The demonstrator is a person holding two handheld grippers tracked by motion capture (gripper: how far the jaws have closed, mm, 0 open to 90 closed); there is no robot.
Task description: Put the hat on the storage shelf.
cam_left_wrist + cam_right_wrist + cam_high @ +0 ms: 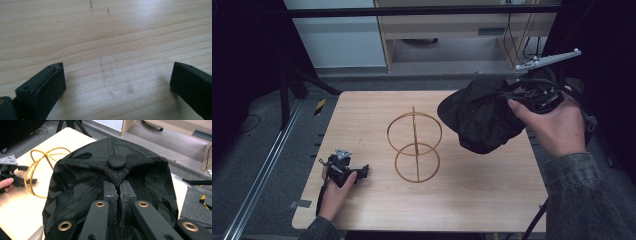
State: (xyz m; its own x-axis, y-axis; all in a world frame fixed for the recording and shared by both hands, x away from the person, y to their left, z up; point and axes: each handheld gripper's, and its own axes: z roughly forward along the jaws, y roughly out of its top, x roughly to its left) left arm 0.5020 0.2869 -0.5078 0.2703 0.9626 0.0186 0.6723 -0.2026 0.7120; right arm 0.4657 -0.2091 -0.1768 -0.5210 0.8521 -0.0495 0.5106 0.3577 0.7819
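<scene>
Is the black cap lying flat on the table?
No. The right gripper holds the black cap in the air above the table, beside the wire stand.

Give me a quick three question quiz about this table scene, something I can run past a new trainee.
1. True or false: the right tool is shut on the black cap.
2. Which thing stands on the wooden table near its middle? A) a gold wire stand B) a glass bottle C) a stack of plates
3. How do the jaws of the left tool stand, and what lies between them?

Key
1. True: its jaws pinch the cap's fabric just below the top button, and the cap hangs clear of the table.
2. A: two wire rings on an upright rod.
3. Wide apart, with bare tabletop between them.
</scene>
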